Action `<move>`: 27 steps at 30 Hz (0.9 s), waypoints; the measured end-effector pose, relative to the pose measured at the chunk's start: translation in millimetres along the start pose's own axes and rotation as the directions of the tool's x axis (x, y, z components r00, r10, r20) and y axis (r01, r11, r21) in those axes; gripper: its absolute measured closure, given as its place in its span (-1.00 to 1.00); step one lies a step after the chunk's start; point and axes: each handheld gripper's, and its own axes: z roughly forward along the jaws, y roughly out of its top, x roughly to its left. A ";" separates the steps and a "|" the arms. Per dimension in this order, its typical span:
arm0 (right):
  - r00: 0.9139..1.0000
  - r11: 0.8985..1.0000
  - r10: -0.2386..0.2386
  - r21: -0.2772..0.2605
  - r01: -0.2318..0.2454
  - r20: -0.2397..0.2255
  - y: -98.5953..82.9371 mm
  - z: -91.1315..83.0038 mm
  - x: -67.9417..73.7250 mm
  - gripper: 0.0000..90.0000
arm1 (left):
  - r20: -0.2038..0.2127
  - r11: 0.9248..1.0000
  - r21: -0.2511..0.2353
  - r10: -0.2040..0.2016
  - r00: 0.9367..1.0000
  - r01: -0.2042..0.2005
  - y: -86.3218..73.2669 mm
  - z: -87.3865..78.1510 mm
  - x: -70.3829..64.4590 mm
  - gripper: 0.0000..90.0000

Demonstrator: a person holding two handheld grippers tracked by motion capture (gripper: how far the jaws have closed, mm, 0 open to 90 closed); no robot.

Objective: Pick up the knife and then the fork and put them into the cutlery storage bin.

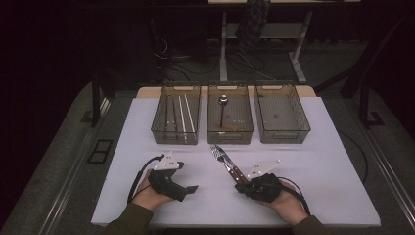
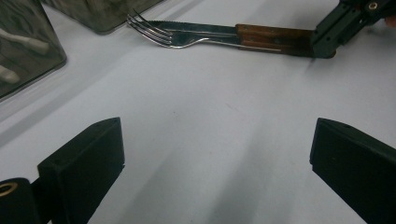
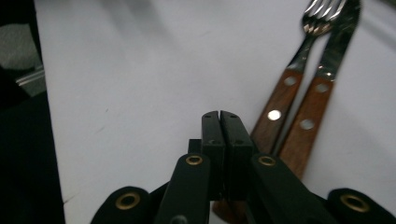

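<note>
Sorting cutlery — right hand-held gripper clenched empty beside fork and knife; left hand-held gripper released. Next: open, straddle one handle.

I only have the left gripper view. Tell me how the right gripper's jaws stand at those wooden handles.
Observer: In the right gripper view, the right gripper has its jaws pressed shut with nothing between them. It sits just beside the fork handle.
Operator: Count the bins for me.
Observer: The high view shows three in a row behind the cutlery: left bin, middle bin and right bin.
Operator: Say where a spoon already lies.
Observer: A spoon lies in the middle bin, with its bowl toward the far end.
</note>
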 end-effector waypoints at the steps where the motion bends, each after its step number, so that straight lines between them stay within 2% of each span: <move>1: 1.000 1.000 -0.003 0.011 0.003 -0.001 -0.9 1.3 1.3 0.99 | -0.001 1.000 0.002 0.001 1.000 -0.001 0.1 0.2 -0.2 -0.97; 4: 1.000 0.999 -0.024 0.037 0.023 0.015 -2.2 2.8 2.5 0.99 | -0.003 1.000 0.003 0.003 1.000 -0.003 0.0 0.2 -0.3 -0.96; 6: 0.999 0.999 -0.020 0.042 0.018 0.029 -2.9 1.9 1.0 0.99 | -0.004 1.000 0.002 0.002 1.000 -0.002 0.0 0.1 -0.2 -0.96; 22: 0.996 0.999 -0.007 0.049 0.002 0.091 -8.1 -6.8 -15.8 0.99 | 0.012 1.000 -0.011 0.007 1.000 -0.007 -1.1 0.4 -0.4 -0.96; 25: 0.996 0.999 -0.004 0.045 0.000 0.091 -8.4 -7.8 -17.8 0.96 | 0.017 1.000 -0.018 0.002 1.000 -0.002 -1.8 0.0 -0.4 -0.97; 27: 0.998 1.000 0.007 0.028 -0.009 0.062 -7.6 -10.6 -18.6 0.83 | 0.017 1.000 -0.020 -0.003 1.000 0.003 -2.1 -0.8 -0.1 -0.97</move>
